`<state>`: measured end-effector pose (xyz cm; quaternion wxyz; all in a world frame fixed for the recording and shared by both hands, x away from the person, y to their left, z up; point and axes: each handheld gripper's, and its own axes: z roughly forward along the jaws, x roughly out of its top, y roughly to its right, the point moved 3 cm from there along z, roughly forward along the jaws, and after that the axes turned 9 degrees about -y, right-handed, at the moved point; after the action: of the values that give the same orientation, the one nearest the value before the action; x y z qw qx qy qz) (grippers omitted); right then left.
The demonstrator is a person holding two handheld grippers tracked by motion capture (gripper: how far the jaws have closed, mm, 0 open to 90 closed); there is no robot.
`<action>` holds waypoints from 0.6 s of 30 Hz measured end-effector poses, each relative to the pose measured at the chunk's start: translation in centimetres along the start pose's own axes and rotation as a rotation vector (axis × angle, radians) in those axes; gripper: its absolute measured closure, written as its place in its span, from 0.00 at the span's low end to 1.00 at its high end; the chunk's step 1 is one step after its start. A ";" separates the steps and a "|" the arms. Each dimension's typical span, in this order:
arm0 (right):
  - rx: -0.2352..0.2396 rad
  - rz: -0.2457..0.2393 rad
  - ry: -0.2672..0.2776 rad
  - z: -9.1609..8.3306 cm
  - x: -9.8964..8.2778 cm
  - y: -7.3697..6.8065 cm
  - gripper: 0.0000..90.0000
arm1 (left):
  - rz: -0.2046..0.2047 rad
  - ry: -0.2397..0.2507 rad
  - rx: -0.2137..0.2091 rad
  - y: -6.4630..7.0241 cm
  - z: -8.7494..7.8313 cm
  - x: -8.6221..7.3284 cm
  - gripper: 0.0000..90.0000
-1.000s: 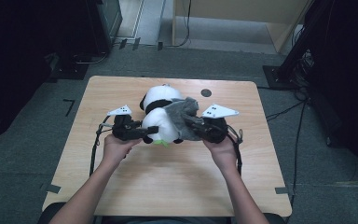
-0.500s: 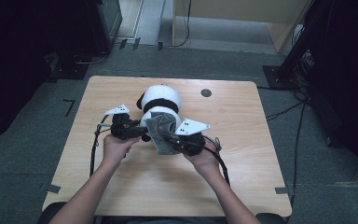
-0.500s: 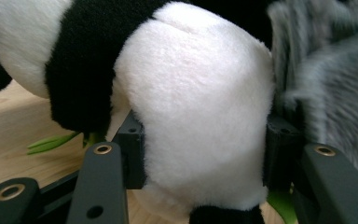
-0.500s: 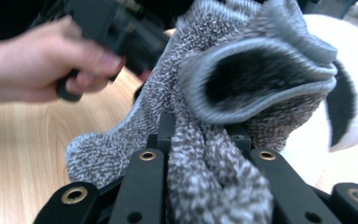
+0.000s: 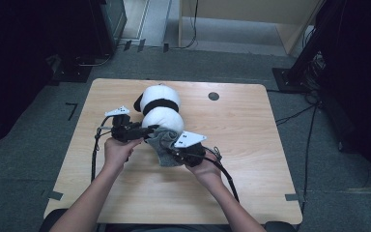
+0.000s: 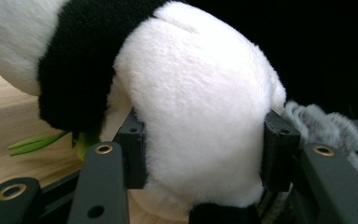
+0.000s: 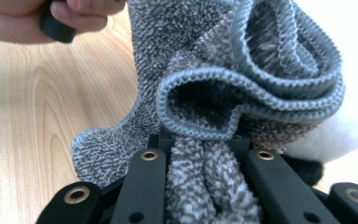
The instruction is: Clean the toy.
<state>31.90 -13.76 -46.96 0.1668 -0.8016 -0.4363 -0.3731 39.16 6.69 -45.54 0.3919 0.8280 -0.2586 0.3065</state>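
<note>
The plush panda's (image 6: 200, 116) fluffy white rump is clamped by the left claw (image 6: 200, 158) on the wooden bench (image 5: 251, 125). A looped grey terry cloth (image 7: 242, 93), ribbed at its edge, is pinched by the right claw (image 7: 203, 158).

Table (image 5: 251, 159) being lit evenly from above; surroundings being left in near darkness. High view being rendered soft, low in detail. White plush (image 6: 200, 107) being overexposed slightly in left gripper view. Grey cloth (image 7: 242, 79) being resolved sharply; nearest jaws being blurred.

- Panda plush toy (image 6: 191, 107): soft, matt white and black fur.
- Grey towel (image 7: 242, 84): looped terry cloth, rough, ribbed hem.
- Bench (image 5: 251, 125): pale wood, smooth grain.
- Fingers (image 7: 144, 186): matt black plastic, brass-coloured inserts.
</note>
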 end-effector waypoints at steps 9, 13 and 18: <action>0.000 0.014 -0.042 1.4 -1.2 0.5 0.86 | -0.018 0.037 -0.044 0.0 -0.6 0.3 0.53; -0.032 0.032 -0.060 1.8 -1.8 1.2 0.86 | -0.002 0.042 -0.047 0.3 -0.7 0.4 0.52; -0.050 0.038 -0.048 1.7 -2.1 1.7 0.86 | -0.010 0.044 -0.067 0.4 -0.8 0.4 0.52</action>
<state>33.35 -14.91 -49.54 0.1430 -0.8224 -0.4156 -0.3613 38.95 7.02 -44.64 0.4265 0.8088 -0.2558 0.3139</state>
